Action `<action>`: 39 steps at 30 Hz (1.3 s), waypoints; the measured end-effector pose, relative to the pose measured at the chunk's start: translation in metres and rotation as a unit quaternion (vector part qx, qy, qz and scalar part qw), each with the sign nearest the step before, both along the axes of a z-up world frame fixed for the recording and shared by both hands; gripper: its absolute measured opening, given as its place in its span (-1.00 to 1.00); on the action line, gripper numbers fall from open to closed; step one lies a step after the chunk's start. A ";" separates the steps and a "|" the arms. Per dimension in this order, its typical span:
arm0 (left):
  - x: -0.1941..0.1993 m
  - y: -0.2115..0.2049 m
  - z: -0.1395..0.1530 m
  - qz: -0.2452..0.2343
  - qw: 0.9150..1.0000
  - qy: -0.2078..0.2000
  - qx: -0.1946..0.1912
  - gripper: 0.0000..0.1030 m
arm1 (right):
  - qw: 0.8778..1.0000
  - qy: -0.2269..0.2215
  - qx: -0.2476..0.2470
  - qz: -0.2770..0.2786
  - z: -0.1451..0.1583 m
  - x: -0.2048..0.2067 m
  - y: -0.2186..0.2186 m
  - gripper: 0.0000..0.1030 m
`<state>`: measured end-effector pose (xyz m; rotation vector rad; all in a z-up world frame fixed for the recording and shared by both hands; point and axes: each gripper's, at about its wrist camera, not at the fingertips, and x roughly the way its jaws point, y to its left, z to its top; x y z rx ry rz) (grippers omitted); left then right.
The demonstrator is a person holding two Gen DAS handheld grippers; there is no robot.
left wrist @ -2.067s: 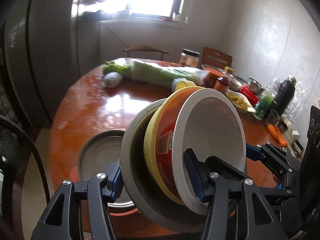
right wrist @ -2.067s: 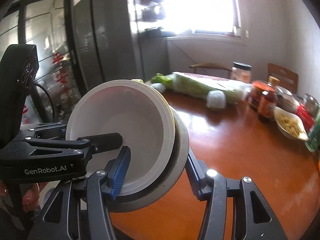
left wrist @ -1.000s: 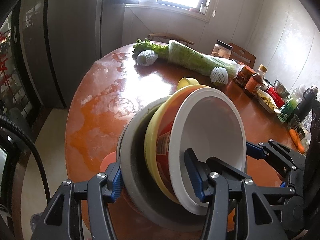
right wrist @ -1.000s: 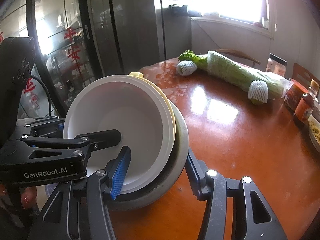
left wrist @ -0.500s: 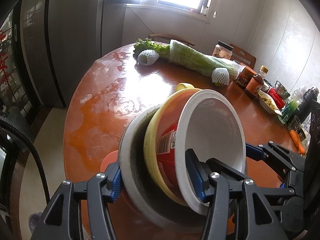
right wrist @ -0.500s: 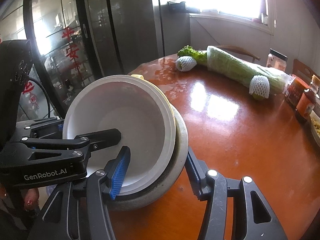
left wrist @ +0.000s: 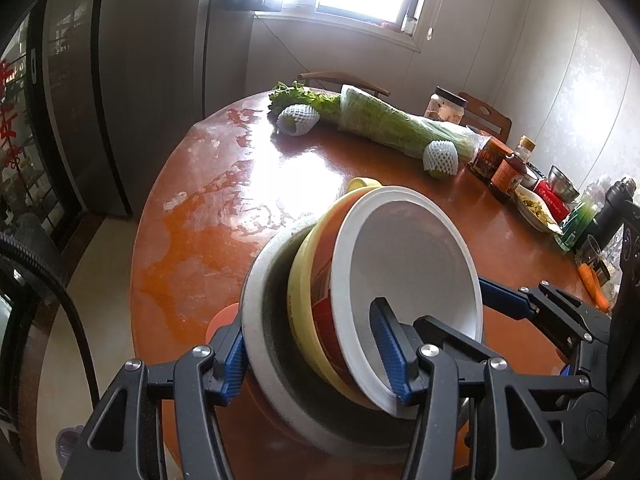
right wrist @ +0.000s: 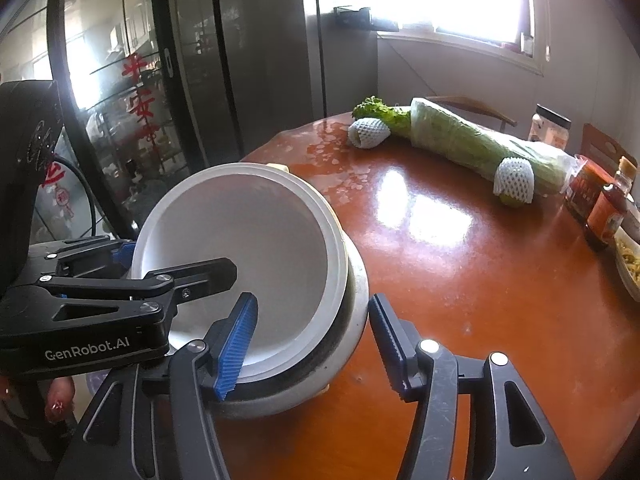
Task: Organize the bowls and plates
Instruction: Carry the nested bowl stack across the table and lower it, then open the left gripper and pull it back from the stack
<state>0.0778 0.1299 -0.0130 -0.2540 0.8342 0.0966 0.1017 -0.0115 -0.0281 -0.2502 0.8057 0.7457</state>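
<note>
Round glossy red-brown wooden table (left wrist: 280, 184): near edge curves through the left and bottom of both views, floor beyond it. Wide bare top in centre frame; clutter sits only along the far and right rim: long bagged green vegetable (left wrist: 400, 124), brown sauce bottles (left wrist: 508, 176). Tall dark fridge (right wrist: 248, 60) fills upper left, close to the table edge.

Tilted nested stack at lower centre, near that edge: grey ceramic dish (left wrist: 272, 344) outermost, yellow-rimmed red bowl (left wrist: 316, 320) inside it, white plastic bowl (left wrist: 408, 264) innermost.

Left gripper (left wrist: 316, 356): blue pads clamped across the whole stack, one behind the grey dish, one inside the white bowl.

Right gripper (right wrist: 312, 344): jaws opening; left pad inside the white bowl's rim, right pad clear of the grey dish, gap visible.

Right view alone shows a person's fingers (right wrist: 60, 396) at lower left. Left view alone shows the yellow/red layer and an orange carrot (left wrist: 592, 284) far right.
</note>
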 end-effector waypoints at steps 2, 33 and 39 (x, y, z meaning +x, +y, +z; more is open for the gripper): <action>-0.001 0.001 0.002 0.002 1.000 -0.003 -0.001 0.09 | 1.000 -0.001 0.000 -0.001 0.001 0.000 0.000 0.18; -0.083 -0.042 0.035 0.072 0.994 -0.034 0.077 0.69 | 0.998 -0.058 -0.004 -0.029 0.035 -0.067 -0.066 0.44; -0.097 -0.056 0.021 0.074 0.995 -0.012 0.071 0.70 | 0.997 -0.066 -0.010 -0.032 0.039 -0.084 -0.078 0.46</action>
